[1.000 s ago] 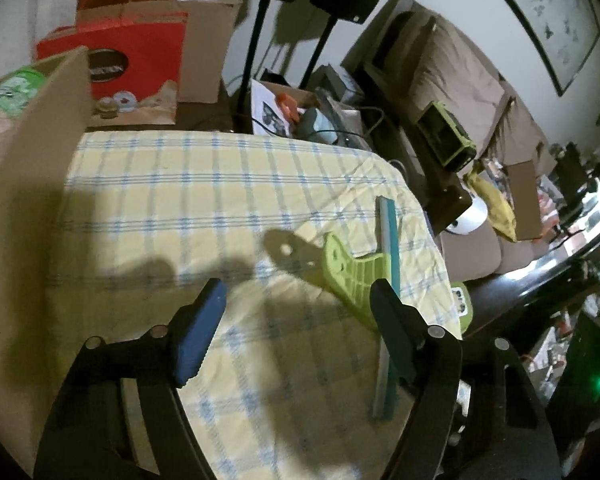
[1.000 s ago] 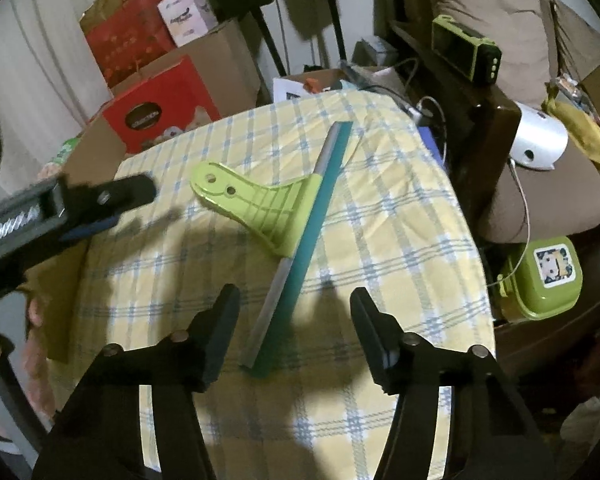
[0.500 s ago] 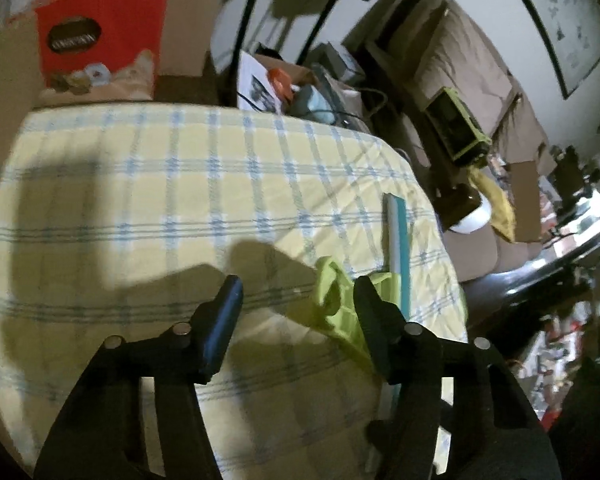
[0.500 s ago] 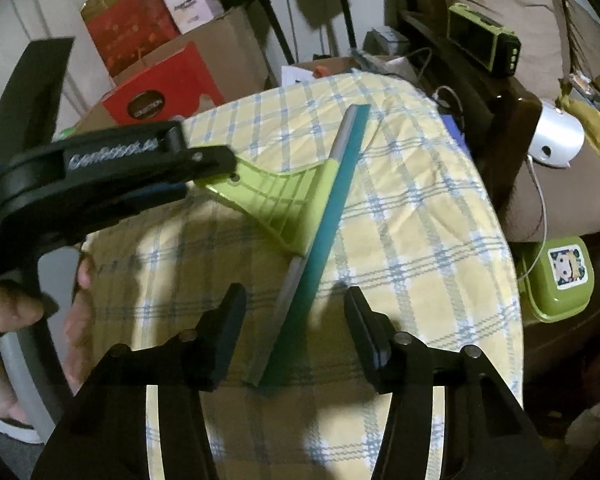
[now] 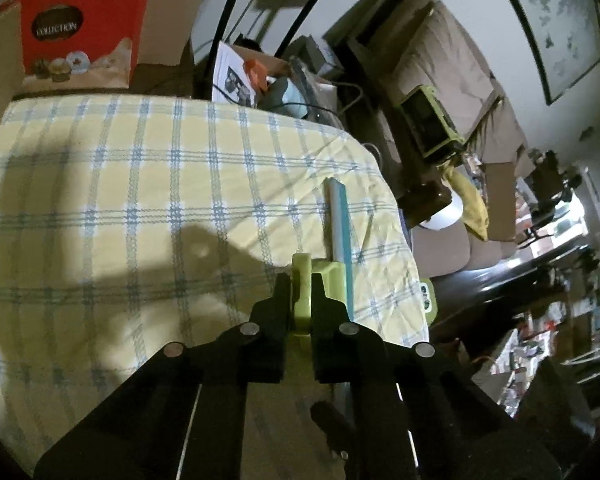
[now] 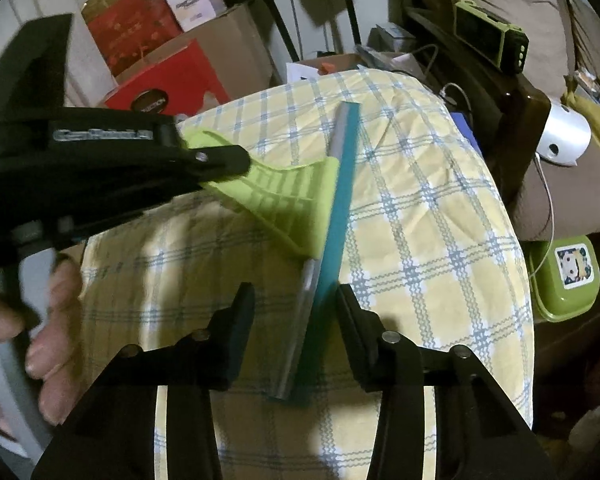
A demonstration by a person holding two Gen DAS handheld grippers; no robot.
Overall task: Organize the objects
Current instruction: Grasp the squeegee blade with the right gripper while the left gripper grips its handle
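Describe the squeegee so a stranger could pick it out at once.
Find the table under the yellow checked cloth. The squeegee lies near its sofa-side edge, and the left gripper is clamped on its handle. Nothing else there has a lime-green ribbed handle and a long teal blade.

Squeegee (image 6: 324,216) on the tablecloth (image 6: 420,216), boxes (image 6: 168,76) behind the table, sofa (image 6: 548,196) to its right

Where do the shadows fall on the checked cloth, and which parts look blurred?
Left wrist view: a broad dark shadow crosses the tablecloth left of the squeegee; the edges bend from fisheye distortion. Right wrist view: the hand and left claw are motion-blurred; the foreground is in shadow.
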